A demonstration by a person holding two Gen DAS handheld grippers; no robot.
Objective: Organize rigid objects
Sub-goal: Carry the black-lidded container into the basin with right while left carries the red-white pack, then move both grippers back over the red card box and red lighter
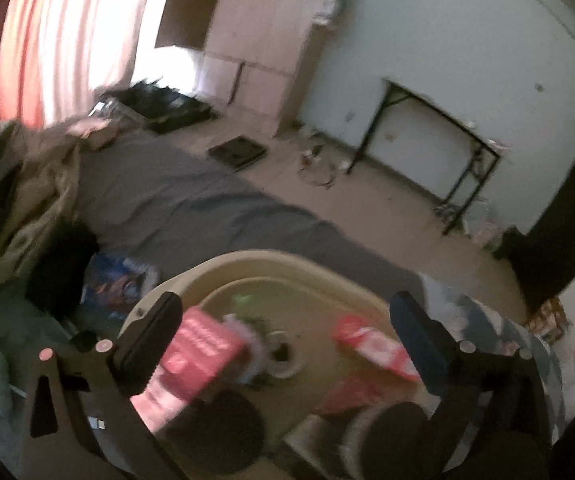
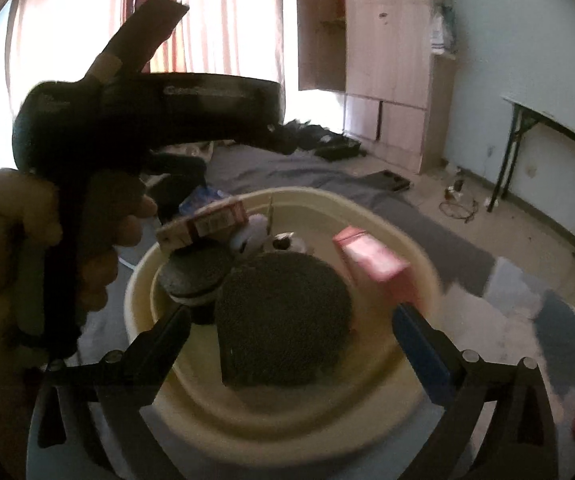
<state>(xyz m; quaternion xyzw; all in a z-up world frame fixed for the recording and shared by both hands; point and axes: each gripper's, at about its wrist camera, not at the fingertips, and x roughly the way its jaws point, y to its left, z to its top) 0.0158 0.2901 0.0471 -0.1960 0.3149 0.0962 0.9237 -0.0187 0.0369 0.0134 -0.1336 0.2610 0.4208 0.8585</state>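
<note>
A cream oval tub (image 2: 271,436) sits on the bed and holds several rigid objects. It also shows in the left wrist view (image 1: 223,268). In it lie a pink box (image 2: 371,258), a red-and-white box (image 2: 207,222), a large dark round disc (image 2: 283,308), a smaller grey disc (image 2: 195,274) and a tape roll (image 2: 287,242). My left gripper (image 1: 283,332) is open above the tub, over a pink box (image 1: 195,356) and a red box (image 1: 375,350). My right gripper (image 2: 291,336) is open and empty over the large disc. The left gripper's body and the hand holding it (image 2: 127,128) fill the left of the right wrist view.
The tub rests on a grey bedsheet (image 1: 191,208) with a rumpled olive blanket (image 1: 27,184) at the left and a blue packet (image 1: 119,280) beside it. A wardrobe (image 2: 391,64), a black-legged table (image 2: 547,152) and floor clutter (image 1: 315,164) lie beyond.
</note>
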